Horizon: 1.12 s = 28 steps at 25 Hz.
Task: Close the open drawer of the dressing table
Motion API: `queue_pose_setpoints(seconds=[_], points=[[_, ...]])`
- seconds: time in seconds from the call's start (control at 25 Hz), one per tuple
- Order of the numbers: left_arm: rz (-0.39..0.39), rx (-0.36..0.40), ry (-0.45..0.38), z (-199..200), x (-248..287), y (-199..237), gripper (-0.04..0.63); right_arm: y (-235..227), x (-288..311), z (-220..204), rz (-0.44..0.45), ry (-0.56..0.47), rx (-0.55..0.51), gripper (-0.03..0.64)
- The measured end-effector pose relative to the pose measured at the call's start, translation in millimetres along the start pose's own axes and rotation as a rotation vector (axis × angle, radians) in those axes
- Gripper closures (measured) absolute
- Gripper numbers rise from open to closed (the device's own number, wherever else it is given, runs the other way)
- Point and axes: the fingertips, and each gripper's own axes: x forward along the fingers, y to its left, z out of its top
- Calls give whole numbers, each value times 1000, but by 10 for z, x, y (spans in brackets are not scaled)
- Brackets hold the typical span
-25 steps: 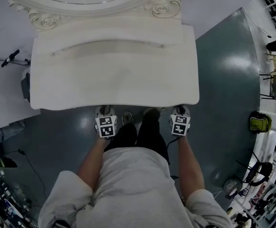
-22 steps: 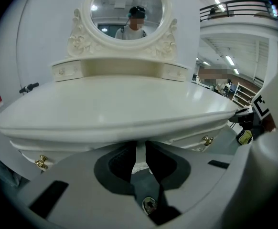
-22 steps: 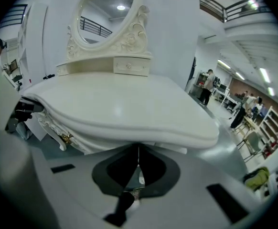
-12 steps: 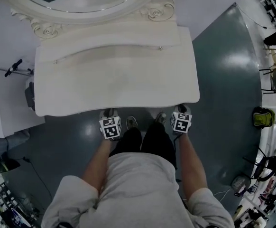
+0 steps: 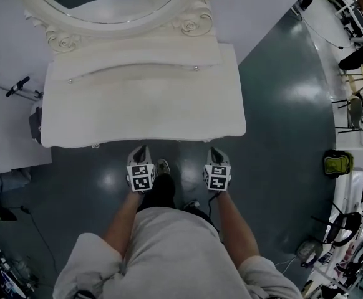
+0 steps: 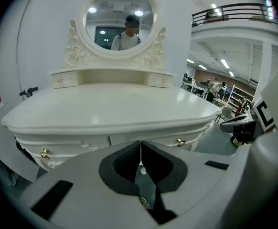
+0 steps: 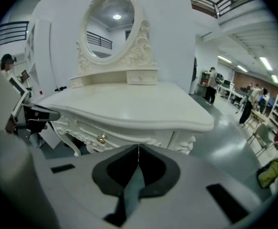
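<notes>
The white dressing table (image 5: 138, 104) stands in front of me in the head view. Its drawer fronts, with gold knobs (image 6: 180, 141) (image 7: 101, 138), sit flush under the tabletop in both gripper views. My left gripper (image 5: 140, 149) hangs just short of the table's front edge, apart from it. Its jaws (image 6: 140, 144) have just been closing and are now shut with nothing between them. My right gripper (image 5: 215, 152) is level with it to the right, also off the table. It is shut and empty (image 7: 138, 149).
An oval mirror (image 6: 120, 20) rises at the table's back. A white panel (image 5: 10, 145) lies left of the table. Chairs, racks and a green bag (image 5: 334, 163) line the right side of the grey floor. My legs and feet stand between the grippers.
Both grippers have drawn back from the table's front edge toward my body and risen a little. My feet have stepped back from under the table.
</notes>
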Motion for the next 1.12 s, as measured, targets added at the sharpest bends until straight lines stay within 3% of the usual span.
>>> queue_pose_setpoints(seconds=[0.16, 0.32, 0.44, 0.64, 0.84, 1.12], points=[[-32, -8, -61, 87, -237, -414, 583, 135, -304, 177, 38, -98, -69, 600], [-57, 50, -116, 103, -493, -890, 586, 173, -652, 228, 60, -179, -48, 601], [-72, 30, -171, 139, -754, -1191, 586, 171, -950, 172, 59, -229, -56, 601], [-90, 8, -236, 136, -1231, -1520, 586, 242, -1509, 223, 72, -330, -90, 601], [-104, 15, -318, 184, -1739, -1773, 586, 302, -2019, 248, 48, -403, -215, 601], [-130, 22, -422, 218, -2261, -2188, 586, 457, -2768, 346, 110, -515, -245, 602]])
